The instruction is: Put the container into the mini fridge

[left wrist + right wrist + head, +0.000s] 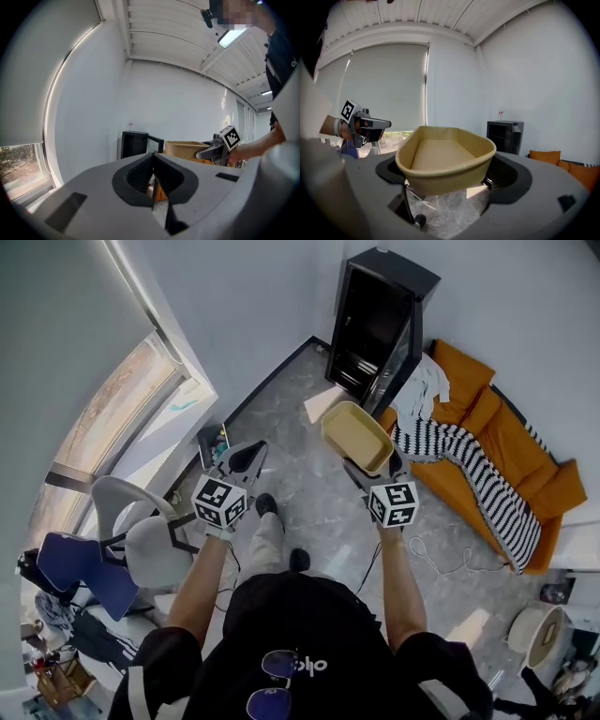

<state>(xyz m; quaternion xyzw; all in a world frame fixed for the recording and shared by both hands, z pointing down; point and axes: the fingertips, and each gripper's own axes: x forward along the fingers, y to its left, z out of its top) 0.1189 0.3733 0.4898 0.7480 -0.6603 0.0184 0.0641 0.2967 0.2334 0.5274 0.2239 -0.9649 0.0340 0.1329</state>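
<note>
A tan, empty, rounded-rectangular container [356, 435] hangs in the air above the floor, and my right gripper [375, 468] is shut on its near end. In the right gripper view the container [445, 159] fills the space between the jaws. The black mini fridge [375, 324] stands against the far wall with its door open, still some way beyond the container; it also shows in the distance as the fridge [505, 135] and the fridge [135, 144]. My left gripper [246, 457] is held at the left, jaws pressed together with nothing in them.
An orange sofa [506, 456] with a striped blanket [469, 474] lies right of the fridge. A white chair [141, 531] and blue seat [80, 563] stand at the left by the window. A cable [441, 559] trails on the grey floor [309, 484].
</note>
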